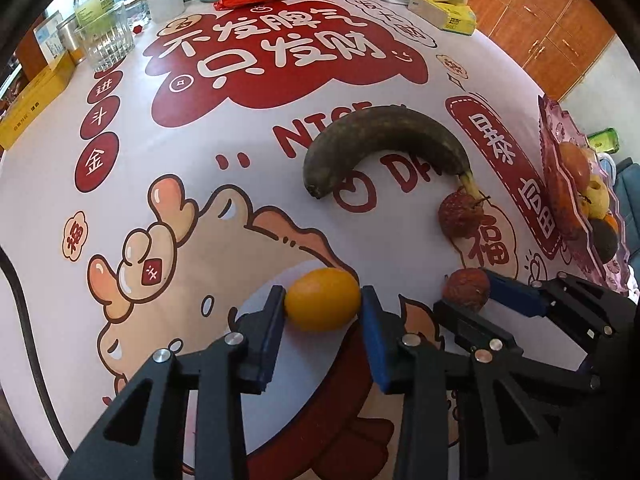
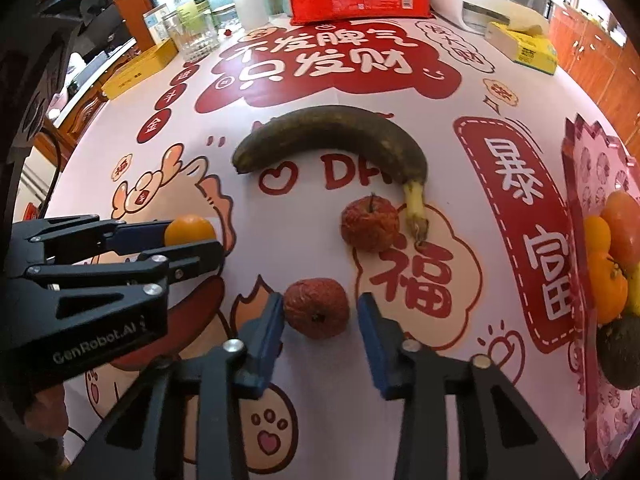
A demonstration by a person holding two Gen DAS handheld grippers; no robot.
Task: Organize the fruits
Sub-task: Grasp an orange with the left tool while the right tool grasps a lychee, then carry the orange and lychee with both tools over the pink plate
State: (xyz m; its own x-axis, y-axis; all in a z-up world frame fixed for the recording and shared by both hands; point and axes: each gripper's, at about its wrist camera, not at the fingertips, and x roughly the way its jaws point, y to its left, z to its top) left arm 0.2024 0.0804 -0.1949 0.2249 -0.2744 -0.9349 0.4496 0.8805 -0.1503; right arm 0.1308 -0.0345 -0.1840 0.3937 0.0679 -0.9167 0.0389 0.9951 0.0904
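Orange (image 1: 322, 299) grasped by left hand-held gripper (image 1: 322, 312); wrinkled apple (image 2: 317, 307) clenched in right hand-held gripper (image 2: 318, 320). Banana (image 2: 332, 136) at 12 o'clock on bench (image 2: 280, 208).

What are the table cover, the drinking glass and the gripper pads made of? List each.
Table cover: looks like smooth printed vinyl or plastic sheet, with flat cartoon artwork and a slight sheen.
Drinking glass: clear ribbed glass, see-through.
Pads on the fingers: matte blue, probably rubber or soft plastic, mounted on black rigid plastic.
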